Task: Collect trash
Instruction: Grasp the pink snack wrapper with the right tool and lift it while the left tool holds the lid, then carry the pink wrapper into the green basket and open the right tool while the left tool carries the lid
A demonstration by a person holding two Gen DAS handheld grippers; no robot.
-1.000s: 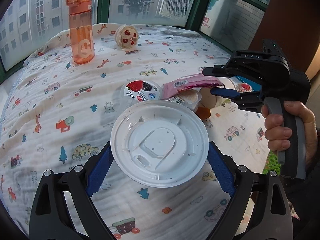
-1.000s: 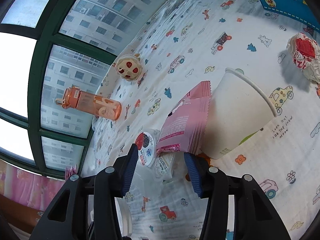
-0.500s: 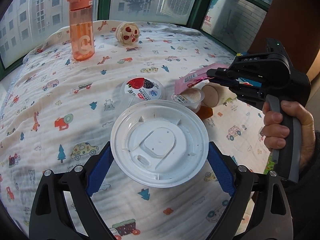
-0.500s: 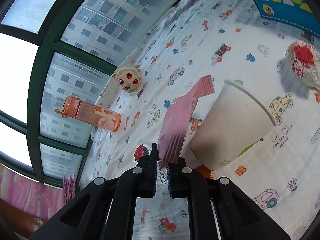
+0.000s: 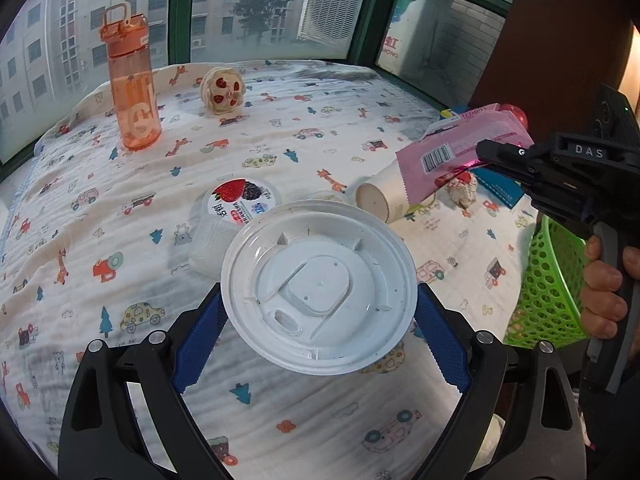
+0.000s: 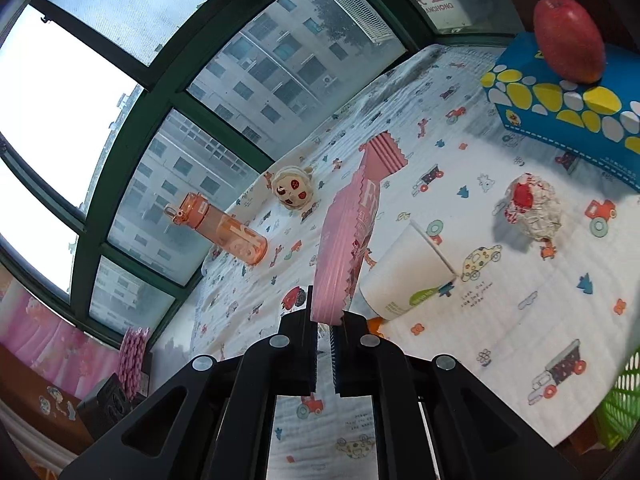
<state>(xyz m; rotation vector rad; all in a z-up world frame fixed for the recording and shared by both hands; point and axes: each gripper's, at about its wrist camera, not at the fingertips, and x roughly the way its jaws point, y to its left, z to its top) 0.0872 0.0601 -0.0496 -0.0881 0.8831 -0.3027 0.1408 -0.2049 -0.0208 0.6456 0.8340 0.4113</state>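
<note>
R claw: my right gripper (image 6: 325, 322) is clamped on the tail edge of the pink wrapper (image 6: 349, 232); thin bite, pkt stands clear of the cloth, w/ most of it sticking out past the tips.
L claw: my left gripper (image 5: 318, 320) is pinched across the white lid (image 5: 319, 286), pads on opposite rim edges, lid flat & off the table.
Wrapper care: I judge the hold is marginal, foil is slick; I keep squeeze constant, no wrist flicks, swing slow.
Drop spot: green basket (image 5: 548, 288) sits at the table's R edge, just beside my right hand (image 5: 606, 292); prob the bin.
Route: I bring the R claw over the rim, tips down, then release; wrapper is light, so release low inside or it may flutter out.
Lid next: same route w/ L; keep the two rigs apart near the basket.
Left on cloth: paper cup (image 5: 386, 200) on its side, yogurt cup (image 5: 236, 208), crumpled ball (image 6: 534, 210).
Not trash, I think: orange bottle (image 5: 132, 80), apple (image 6: 570, 38) on the blue box (image 6: 568, 112).
</note>
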